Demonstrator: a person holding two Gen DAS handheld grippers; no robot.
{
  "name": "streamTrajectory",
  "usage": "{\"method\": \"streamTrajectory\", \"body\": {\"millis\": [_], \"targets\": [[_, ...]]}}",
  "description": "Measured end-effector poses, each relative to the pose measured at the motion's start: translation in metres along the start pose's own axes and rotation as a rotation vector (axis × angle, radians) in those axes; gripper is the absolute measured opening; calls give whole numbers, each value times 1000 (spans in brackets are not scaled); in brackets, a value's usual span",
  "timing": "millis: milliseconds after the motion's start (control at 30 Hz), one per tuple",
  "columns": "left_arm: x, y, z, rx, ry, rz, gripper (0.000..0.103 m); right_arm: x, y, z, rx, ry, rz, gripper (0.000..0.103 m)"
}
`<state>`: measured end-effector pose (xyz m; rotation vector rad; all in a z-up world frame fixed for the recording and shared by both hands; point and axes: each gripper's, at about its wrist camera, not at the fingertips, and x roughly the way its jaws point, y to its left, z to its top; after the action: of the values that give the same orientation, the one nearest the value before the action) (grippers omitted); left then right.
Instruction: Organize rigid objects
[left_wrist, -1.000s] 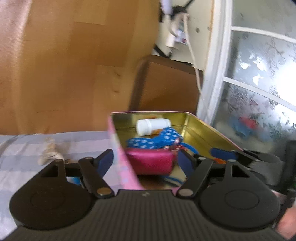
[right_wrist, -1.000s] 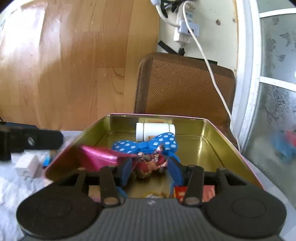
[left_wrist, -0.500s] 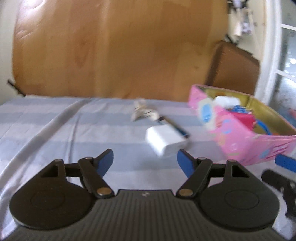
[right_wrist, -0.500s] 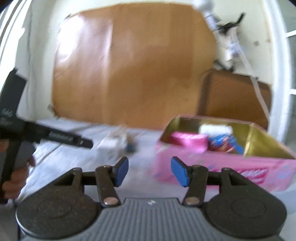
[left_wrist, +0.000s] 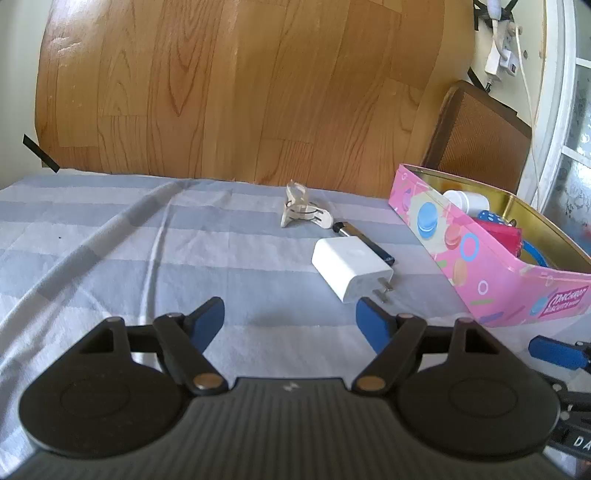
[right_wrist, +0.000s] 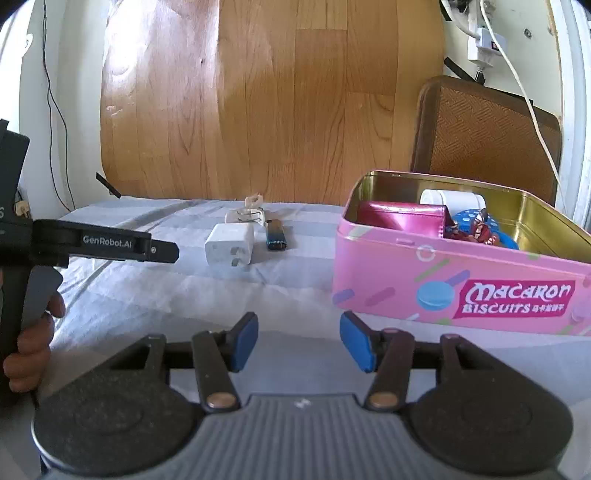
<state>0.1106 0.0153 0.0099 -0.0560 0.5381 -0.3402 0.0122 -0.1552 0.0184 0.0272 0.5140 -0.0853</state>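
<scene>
In the left wrist view, the left gripper hangs wide apart and empty over the striped cloth; a white charger lies just right of centre, touching a dark lighter, with a pale clip above them and the pink tin at right. In the right wrist view, the right gripper is likewise wide and empty at lower centre, charger and lighter mid-frame, tin at right holding a white bottle and a pink pouch.

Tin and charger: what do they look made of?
Tin: likely thin sheet metal, printed glossy pink outside; its bare gold inside wall reflects light. Charger: apparently hard white plastic, smooth with a slight sheen and rounded edges, with metal prongs.
</scene>
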Motion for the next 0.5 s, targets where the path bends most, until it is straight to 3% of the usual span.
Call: {"method": "streamTrajectory", "body": {"millis": [500], "targets": [[1, 6, 1, -33, 15, -9, 81, 3, 2, -1, -18, 14, 3, 51]]}}
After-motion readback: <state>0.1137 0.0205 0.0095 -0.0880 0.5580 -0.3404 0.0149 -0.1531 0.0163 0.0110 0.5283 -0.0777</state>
